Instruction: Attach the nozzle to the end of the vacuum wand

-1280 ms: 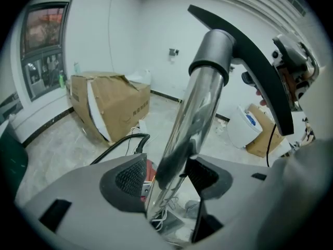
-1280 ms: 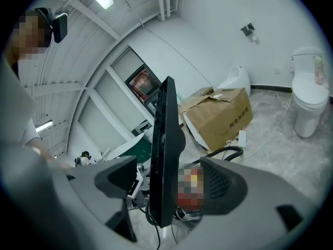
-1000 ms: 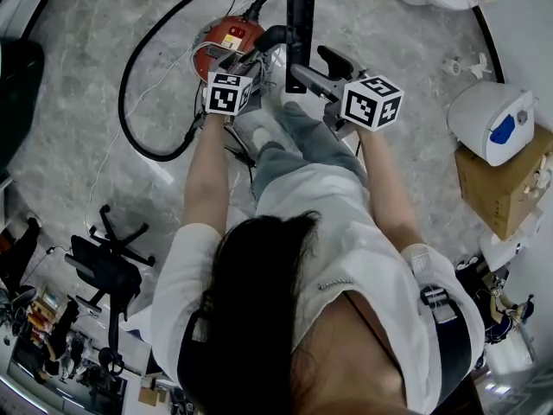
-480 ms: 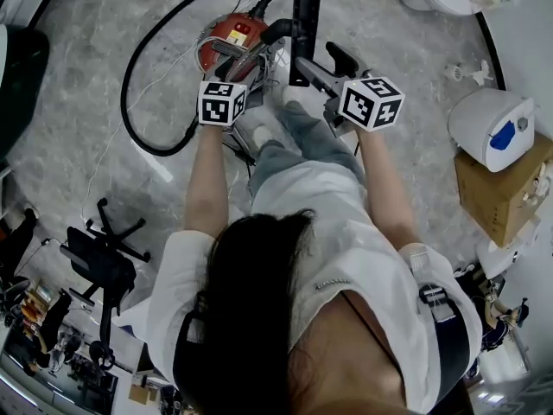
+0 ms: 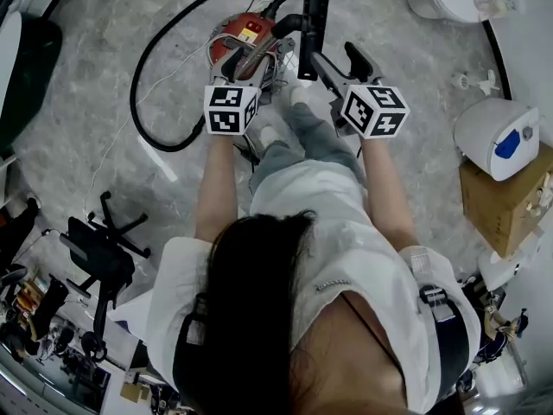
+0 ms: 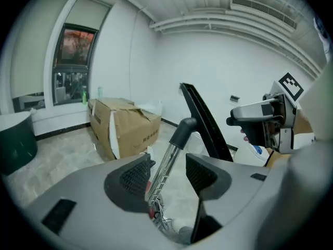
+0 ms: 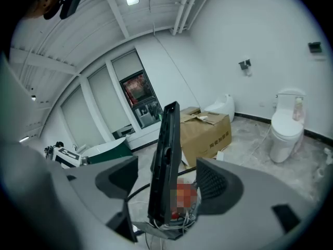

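While the vacuum (image 5: 240, 40) sits out on the open floor (image 5: 86, 85), the nozzle (image 5: 313, 20) stands upright above it. It has not shifted against the red body over the last second; only the framing has slid. At mid-length it meets the black end of the wand (image 6: 164, 165), which slopes up from the vacuum. The joint therefore looks made, though I cannot tell whether it is pushed fully home. What has changed is the grippers. The left gripper (image 6: 169, 159) has drawn up and back along the wand, and its jaws have just been closing a little. It is nevertheless released: the wand runs between the jaws with a gap on its right side. The right gripper (image 7: 167, 161) is likewise released, its jaws wide, with the nozzle in the gap and floor showing on both sides. I judge both are backing off a finished fit.
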Demonstrator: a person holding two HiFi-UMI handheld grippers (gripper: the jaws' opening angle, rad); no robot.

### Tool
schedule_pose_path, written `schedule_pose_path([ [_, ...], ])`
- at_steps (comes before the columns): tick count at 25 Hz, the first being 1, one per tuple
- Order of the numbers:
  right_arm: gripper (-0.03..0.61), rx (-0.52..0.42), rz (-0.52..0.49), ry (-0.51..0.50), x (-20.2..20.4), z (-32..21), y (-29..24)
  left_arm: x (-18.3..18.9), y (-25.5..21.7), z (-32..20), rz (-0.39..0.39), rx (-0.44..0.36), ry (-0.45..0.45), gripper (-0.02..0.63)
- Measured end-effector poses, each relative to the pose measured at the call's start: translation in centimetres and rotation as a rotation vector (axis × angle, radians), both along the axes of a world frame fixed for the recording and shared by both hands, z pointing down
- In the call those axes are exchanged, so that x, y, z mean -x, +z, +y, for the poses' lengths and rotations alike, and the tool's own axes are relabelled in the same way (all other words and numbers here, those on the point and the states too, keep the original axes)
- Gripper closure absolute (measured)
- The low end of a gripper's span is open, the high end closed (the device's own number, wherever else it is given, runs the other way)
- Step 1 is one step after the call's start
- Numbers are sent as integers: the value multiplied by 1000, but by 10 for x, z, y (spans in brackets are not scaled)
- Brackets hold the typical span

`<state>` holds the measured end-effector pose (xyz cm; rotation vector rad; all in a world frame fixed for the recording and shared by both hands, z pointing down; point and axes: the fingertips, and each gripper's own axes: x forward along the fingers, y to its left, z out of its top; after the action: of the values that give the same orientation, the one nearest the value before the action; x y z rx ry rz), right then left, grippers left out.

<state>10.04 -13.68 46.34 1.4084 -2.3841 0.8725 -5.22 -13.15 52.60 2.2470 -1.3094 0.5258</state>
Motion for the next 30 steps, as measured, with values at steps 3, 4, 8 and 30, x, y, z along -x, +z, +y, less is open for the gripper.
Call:
schedule_pose_path([
  [3, 218, -21, -15, 13, 1, 6, -9, 7, -22, 3, 14, -54, -53, 415],
  [4, 218, -27, -14, 7, 3, 8, -11, 10, -29, 5, 19, -72, -73, 438],
  [8, 225, -53, -3, -30, 14, 18, -20, 17, -49, 15, -4, -116, -116, 471],
  [30, 537, -127, 69, -62, 58, 50, -43, 33, -120, 45, -23, -238, -211, 589],
])
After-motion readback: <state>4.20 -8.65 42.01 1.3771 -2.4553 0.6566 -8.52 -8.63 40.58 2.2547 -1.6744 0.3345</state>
